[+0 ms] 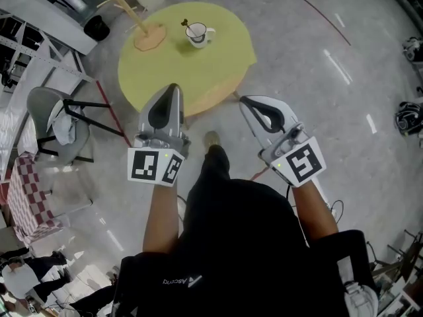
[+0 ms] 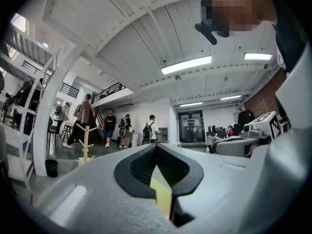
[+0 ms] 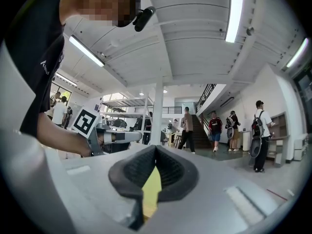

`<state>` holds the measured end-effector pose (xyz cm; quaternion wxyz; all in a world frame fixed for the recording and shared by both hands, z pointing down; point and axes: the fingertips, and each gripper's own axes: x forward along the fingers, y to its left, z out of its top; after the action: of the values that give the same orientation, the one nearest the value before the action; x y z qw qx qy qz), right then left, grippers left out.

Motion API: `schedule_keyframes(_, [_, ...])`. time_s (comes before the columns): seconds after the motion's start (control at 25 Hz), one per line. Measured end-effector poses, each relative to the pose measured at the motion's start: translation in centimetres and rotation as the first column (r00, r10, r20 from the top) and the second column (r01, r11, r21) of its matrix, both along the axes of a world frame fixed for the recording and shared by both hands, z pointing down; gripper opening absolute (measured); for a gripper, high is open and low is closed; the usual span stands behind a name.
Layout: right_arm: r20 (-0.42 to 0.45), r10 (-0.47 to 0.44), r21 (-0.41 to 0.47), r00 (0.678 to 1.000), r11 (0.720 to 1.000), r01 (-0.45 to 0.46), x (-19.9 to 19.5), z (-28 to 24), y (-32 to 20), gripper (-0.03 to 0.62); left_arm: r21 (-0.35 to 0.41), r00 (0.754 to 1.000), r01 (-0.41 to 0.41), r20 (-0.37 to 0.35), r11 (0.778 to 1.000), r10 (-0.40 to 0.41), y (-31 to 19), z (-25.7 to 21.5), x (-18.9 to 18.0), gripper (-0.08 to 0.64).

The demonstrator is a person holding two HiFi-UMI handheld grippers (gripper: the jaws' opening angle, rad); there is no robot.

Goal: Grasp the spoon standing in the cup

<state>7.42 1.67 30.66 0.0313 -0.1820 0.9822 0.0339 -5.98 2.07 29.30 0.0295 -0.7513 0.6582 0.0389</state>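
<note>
Both grippers clenched and empty, well short of the cup; spoon stands in it untouched.
Left gripper [image 1: 173,88] and right gripper [image 1: 244,100] are held side by side in front of the person, pointing toward the round yellow-green surface [image 1: 198,78]. In the head view the left tip overlaps the near rim and the right one sits over the floor [image 1: 330,98] just off the edge. In the left gripper view the fingers [image 2: 137,168] meet tip to tip with nothing between them; the right gripper view shows the same. White cup [image 1: 198,35] sits on the far half of the surface with the spoon [image 1: 188,26] upright inside, handle leaning left. A wooden mug tree [image 1: 137,20] stands left of the cup, apart from it. Grey chair [image 1: 46,107] is on the floor to the left.
</note>
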Motion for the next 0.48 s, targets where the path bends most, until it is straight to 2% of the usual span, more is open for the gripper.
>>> schedule_keyframes(0.48, [-0.075,0.103,-0.034,0.992,0.994,-0.105,-11.8,1.1,-15.4,0.003,-0.089,0.991,-0.130,-0.030,0.988,0.127,-17.9,3.8,-11.5,0.011])
